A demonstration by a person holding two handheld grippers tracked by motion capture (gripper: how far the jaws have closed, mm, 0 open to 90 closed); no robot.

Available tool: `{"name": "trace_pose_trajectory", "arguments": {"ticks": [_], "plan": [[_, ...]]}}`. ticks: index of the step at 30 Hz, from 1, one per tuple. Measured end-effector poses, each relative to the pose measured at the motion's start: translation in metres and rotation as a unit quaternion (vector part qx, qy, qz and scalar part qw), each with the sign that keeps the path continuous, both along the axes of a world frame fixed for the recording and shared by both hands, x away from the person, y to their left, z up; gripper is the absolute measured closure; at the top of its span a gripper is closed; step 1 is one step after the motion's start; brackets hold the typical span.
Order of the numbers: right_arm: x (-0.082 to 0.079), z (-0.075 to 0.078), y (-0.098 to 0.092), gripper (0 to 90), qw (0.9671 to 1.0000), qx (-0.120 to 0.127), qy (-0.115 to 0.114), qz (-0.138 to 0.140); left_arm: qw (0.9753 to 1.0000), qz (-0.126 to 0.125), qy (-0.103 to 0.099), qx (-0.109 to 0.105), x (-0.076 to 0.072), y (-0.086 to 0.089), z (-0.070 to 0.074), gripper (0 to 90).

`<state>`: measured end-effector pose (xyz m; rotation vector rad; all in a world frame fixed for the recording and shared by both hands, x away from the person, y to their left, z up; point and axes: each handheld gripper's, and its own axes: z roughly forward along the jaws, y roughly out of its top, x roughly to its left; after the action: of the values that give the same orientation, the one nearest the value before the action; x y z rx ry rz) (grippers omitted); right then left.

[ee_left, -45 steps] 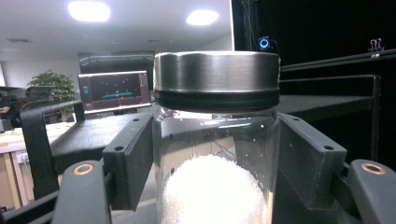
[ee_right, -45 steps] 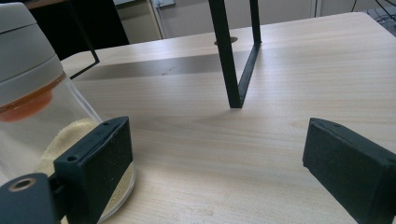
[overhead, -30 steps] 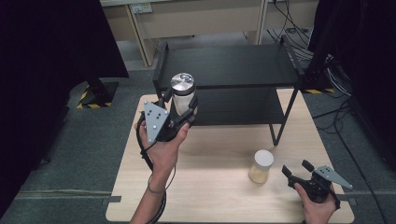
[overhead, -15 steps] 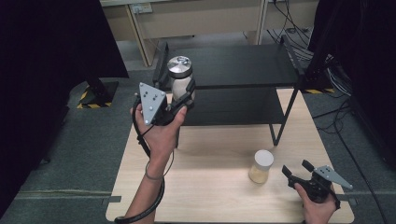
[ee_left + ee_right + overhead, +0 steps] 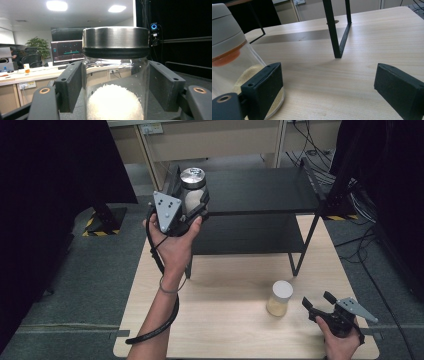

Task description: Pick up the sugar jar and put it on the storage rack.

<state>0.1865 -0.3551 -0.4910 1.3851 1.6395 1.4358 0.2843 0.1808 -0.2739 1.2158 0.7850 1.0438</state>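
From the high view, the left gripper (image 5: 192, 205) holds a glass jar (image 5: 192, 190) with a metal lid, raised at the left end of the black shelf (image 5: 260, 190). The right gripper (image 5: 320, 306) rests near the table's (image 5: 230, 330) front right corner, just beside a white-lidded jar (image 5: 279, 298).

Left gripper view – both jaws press the jar's (image 5: 115, 85) glass sides, white grains inside.

Right gripper view – jaws spread wide, empty; the white-lidded jar (image 5: 229, 60) stands just outside the left jaw.

High view looks forward and down over the table (image 5: 235, 320); left gripper view sits close, level, facing 12 o'clock; right gripper view low, sharing the black shelf (image 5: 260, 190) leg (image 5: 332, 27).
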Motion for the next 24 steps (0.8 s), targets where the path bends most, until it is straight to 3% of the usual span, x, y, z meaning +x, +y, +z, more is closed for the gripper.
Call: {"name": "trace_pose_trajectory", "arguments": {"ticks": [10, 24], "plan": [[0.0, 0.0, 0.0, 8.5, 1.0, 0.0, 0.0, 0.001, 0.9999, 0.007, 0.012, 0.008, 0.026, -0.005, 0.0, 30.6], [0.0, 0.0, 0.0, 8.5, 1.0, -0.003, 0.0, 0.002, 0.9998, -0.001, 0.017, -0.013, 0.03, 0.001, -0.006, 30.4]]}}
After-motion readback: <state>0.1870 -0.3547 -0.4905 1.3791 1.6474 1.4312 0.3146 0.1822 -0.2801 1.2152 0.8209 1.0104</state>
